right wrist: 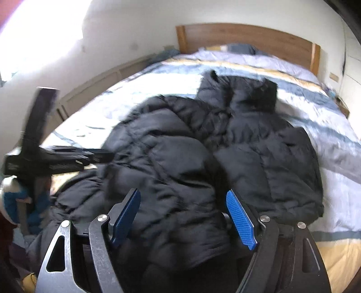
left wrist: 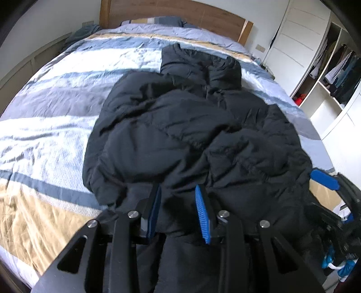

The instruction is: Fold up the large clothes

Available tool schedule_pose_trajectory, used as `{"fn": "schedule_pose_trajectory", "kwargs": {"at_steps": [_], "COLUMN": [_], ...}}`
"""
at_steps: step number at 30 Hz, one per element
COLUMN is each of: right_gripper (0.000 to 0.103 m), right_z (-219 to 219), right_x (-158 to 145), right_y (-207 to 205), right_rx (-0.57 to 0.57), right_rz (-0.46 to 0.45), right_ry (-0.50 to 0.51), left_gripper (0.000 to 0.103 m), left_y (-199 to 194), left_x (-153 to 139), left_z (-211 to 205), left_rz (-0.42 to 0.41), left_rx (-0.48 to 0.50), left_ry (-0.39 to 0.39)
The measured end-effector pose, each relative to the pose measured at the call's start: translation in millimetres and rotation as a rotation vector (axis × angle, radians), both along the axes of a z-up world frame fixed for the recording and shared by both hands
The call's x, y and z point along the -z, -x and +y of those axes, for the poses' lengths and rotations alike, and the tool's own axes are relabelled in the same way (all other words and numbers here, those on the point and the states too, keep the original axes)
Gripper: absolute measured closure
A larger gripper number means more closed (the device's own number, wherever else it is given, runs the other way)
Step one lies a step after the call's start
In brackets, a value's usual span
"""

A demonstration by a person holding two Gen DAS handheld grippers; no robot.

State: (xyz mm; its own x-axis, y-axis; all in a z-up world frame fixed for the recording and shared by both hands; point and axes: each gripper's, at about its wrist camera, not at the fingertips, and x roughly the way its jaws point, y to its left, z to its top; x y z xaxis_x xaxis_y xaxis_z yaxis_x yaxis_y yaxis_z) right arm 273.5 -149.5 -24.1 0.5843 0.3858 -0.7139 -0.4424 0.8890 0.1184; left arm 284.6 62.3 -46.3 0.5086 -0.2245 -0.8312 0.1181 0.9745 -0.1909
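Garment: a black padded jacket (left wrist: 180, 135) lies spread and rumpled on the bed (left wrist: 45, 108), collar end toward the wooden headboard (left wrist: 176, 13), hem at the near edge.
Bed cover: striped in pale blue, grey, white and tan, creased around the jacket.
Left hand-held gripper (left wrist: 178, 211): its blue pads are set narrowly with a thick fold of the jacket's hem bunched between them; it grips that fold.
Right hand-held gripper (right wrist: 183, 216): its jaws stand wide, with jacket fabric bulging up between the blue pads; whether the pads press on it cannot be told.
Relation: each gripper shows at the edge of the other's view, both at the near hem, the left one toward the jacket's left side.
Room: a white wardrobe (left wrist: 293, 49) with open shelves of hanging clothes stands right of the bed.
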Motion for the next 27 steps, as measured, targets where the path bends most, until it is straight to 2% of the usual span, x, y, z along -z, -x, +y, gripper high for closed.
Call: {"fn": "schedule_pose_trajectory", "kwargs": {"at_steps": [3, 6, 8, 12, 18, 27], "right_gripper": [0.025, 0.025, 0.025, 0.025, 0.025, 0.025], "right_z": [7, 2, -9, -27, -44, -81], "right_x": [11, 32, 44, 45, 36, 21], "right_y": [4, -1, -6, -1, 17, 54], "right_rx": [-0.028, 0.005, 0.059, 0.098, 0.132, 0.222], "right_rz": [0.024, 0.075, 0.109, 0.127, 0.11, 0.083], "right_ry": [0.007, 0.031, 0.056, 0.043, 0.056, 0.031], "left_gripper": [0.073, 0.073, 0.073, 0.073, 0.073, 0.073], "left_y": [2, 7, 14, 26, 52, 89], "left_x": [14, 22, 21, 12, -14, -48], "left_z": [2, 0, -4, -4, -9, -25], "left_rz": [0.035, 0.052, 0.044, 0.02, -0.072, -0.211], "left_rx": [-0.022, -0.021, -0.02, -0.038, -0.086, -0.067], "left_ry": [-0.001, -0.035, -0.064, -0.078, -0.085, -0.159]}}
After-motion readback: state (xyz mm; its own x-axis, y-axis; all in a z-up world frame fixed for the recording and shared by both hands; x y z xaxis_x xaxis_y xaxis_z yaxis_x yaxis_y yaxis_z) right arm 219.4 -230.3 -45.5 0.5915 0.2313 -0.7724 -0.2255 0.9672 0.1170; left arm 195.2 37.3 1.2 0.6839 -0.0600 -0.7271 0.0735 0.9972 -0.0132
